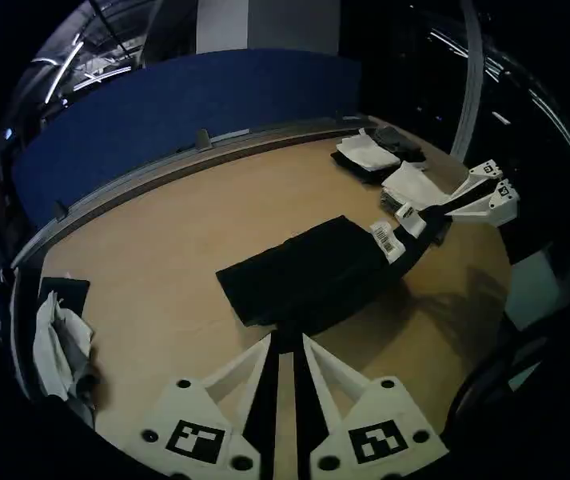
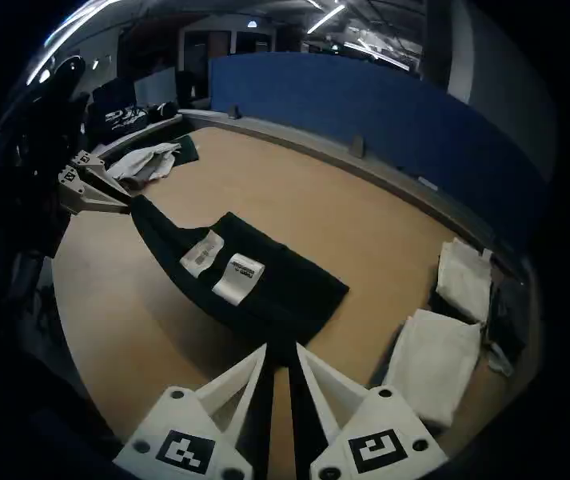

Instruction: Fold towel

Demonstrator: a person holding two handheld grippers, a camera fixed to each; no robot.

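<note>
Two ends of towel [image 1: 308, 272] are held | left gripper [image 1: 288, 342] is clamped on one | right gripper [image 2: 281, 354] is clamped on the other | pinched cloth is hidden between fingers

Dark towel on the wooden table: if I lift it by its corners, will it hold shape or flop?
Probably floppy: the dark cloth towel droops from the left gripper to the wooden table. Likely light, since a pinched corner alone holds it up.

wooden table [image 1: 165, 264] lay dim | blue partition [image 1: 189, 112] ran along table's far edge | strip lights [image 2: 324, 18] glowed above table
</note>
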